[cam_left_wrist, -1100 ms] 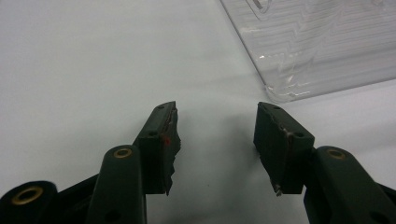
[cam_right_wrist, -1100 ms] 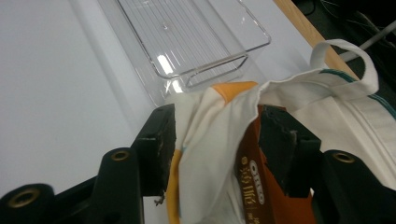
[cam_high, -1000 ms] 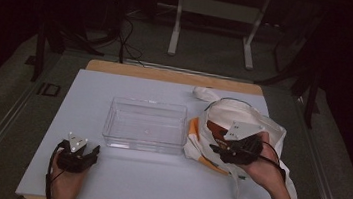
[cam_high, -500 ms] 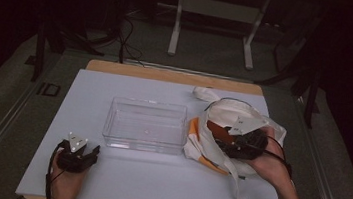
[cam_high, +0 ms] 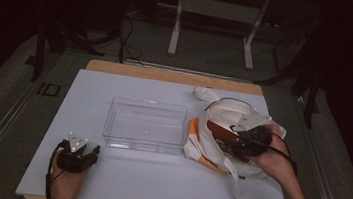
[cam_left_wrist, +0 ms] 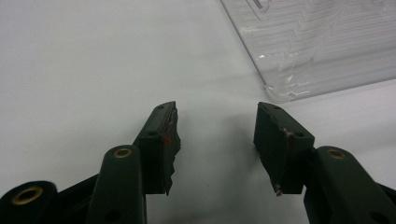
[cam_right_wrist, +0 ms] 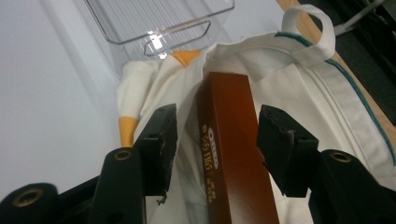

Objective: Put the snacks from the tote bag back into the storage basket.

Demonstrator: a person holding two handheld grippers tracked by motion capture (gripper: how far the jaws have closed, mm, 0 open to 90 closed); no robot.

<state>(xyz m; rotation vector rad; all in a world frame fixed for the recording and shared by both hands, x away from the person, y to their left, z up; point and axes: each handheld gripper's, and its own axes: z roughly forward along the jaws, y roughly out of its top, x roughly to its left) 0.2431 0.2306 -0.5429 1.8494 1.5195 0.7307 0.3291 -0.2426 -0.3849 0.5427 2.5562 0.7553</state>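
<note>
Overhead table view; two close jaw-level views

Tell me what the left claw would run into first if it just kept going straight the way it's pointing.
Probably the clear plastic bin. The left claw is open over bare white table, and the bin's near corner lies just ahead, slightly to the right. Depth is hard to judge, so it might only clip that corner.

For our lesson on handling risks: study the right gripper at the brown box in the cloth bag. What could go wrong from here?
1. The right gripper straddles the long brown box with gaps on both sides; if lifted before the jaws close, it may slip.
2. Loose folds of the cloth bag beside the box could get pinched too.
3. The left gripper rests apart, so the bag may drag.
</note>
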